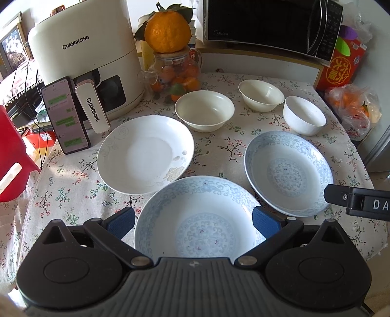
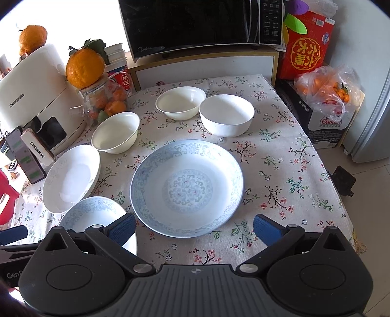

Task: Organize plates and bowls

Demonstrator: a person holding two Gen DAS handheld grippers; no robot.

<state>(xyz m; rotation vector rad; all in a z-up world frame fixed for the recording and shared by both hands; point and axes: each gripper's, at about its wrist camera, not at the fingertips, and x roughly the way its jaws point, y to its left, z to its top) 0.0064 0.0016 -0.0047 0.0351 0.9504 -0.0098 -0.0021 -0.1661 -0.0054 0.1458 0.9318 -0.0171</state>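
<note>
Three plates and three bowls lie on a floral tablecloth. My left gripper [image 1: 193,223] is open, hovering over the near blue-patterned plate [image 1: 195,219], its pads either side of it. A white plate [image 1: 145,153] lies to the left, and a second blue-patterned plate [image 1: 288,170] to the right. Three white bowls stand behind: one in the middle [image 1: 204,109], one further back [image 1: 260,95], one on the right [image 1: 304,114]. My right gripper [image 2: 195,228] is open and empty, above the cloth just in front of the second blue plate [image 2: 187,185].
A white air fryer [image 1: 82,65] with a phone [image 1: 64,114] leaning on it stands at the back left. A glass jar of oranges [image 1: 175,73] is beside it. A microwave [image 1: 268,22] sits behind. A bag of oranges [image 2: 326,90] on a box lies off the table's right edge.
</note>
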